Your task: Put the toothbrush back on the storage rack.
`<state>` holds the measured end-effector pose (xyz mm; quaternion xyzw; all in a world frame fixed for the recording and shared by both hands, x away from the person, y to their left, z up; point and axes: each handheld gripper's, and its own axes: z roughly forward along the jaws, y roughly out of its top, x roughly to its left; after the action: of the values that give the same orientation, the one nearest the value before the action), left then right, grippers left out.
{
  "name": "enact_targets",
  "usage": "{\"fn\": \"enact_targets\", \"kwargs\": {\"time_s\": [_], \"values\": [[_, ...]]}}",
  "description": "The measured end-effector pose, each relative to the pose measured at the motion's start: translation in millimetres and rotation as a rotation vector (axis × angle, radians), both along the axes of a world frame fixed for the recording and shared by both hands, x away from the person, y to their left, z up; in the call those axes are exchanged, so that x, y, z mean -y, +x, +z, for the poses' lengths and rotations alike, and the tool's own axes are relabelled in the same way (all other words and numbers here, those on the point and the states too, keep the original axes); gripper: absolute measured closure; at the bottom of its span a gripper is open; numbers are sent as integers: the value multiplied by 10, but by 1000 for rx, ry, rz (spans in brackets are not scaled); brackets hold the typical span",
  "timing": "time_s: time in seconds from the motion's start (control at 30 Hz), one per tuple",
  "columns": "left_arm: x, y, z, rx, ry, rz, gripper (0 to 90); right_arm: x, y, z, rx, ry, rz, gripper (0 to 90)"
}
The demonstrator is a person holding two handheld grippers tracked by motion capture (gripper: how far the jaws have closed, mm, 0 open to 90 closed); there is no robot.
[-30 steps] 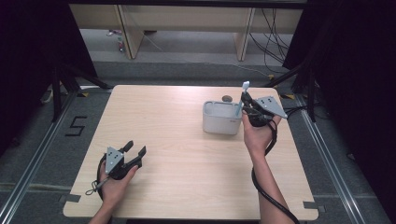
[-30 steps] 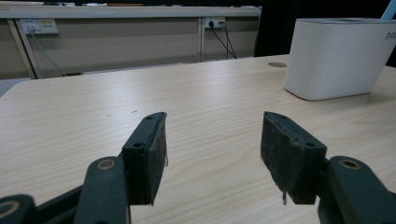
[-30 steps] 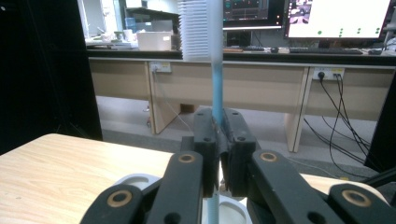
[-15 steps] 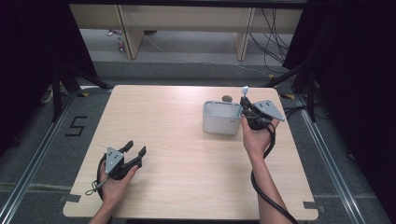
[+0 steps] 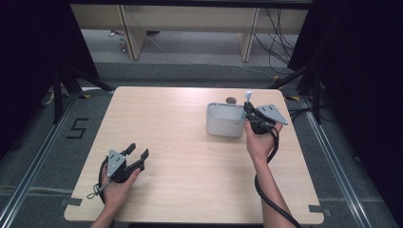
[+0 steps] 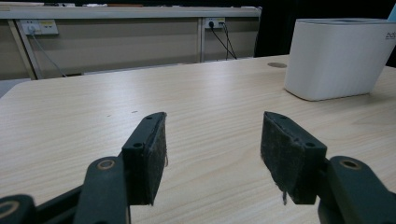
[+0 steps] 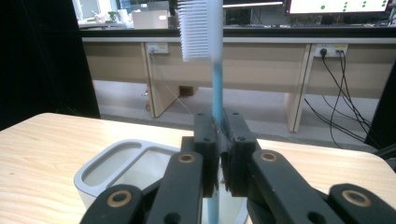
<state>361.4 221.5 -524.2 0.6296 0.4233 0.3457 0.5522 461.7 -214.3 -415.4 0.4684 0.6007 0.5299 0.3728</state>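
Toothbrush: the blue-handled toothbrush [image 7: 215, 88] stands upright, white bristle head on top, at the right rim of the holder, toward the desk's far right part.
Right tongs: the right gripper [image 7: 218, 140] has its jaws closed tight on the toothbrush handle; the lower end of the handle runs down past the jaws toward the holder's right compartment.
Holder: the white holder [image 5: 223, 119] has two compartments and sits just left of the right gripper [image 5: 251, 113]; its rim lies under the brush.
Nearby: a small dark round spot [image 5: 231, 99] lies on the desk just behind the holder.
Left tongs: the left gripper [image 6: 212, 151] rests near the desk's near left corner, jaws wide apart with nothing between them, well apart from the holder.
Surface: pale wood-grain desk [image 5: 176, 142].
Room: grey floor, wall sockets, cables.
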Motion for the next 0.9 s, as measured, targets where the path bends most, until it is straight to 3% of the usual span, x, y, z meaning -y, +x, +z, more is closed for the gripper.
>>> {"fn": "enact_targets", "kwargs": {"time_s": [0.17,0.2,0.47,0.5,0.83,0.9], "values": [[2,-1,0,0,0,0,401,1,3,-47,-12,17,-8,859],[2,-1,0,1,1,0,401,18,8,-50,-7,-6,-5,859],[1,0,0,0,1,-1,400,7,15,-104,-32,13,-11,859],[1,0,0,0,1,-1,401,17,26,-108,-28,-6,-3,859],[1,0,0,0,0,-2,400,-1,45,-175,-41,-12,1,859],[0,0,0,0,1,-2,399,-21,37,-195,-60,6,-8,859]]}}
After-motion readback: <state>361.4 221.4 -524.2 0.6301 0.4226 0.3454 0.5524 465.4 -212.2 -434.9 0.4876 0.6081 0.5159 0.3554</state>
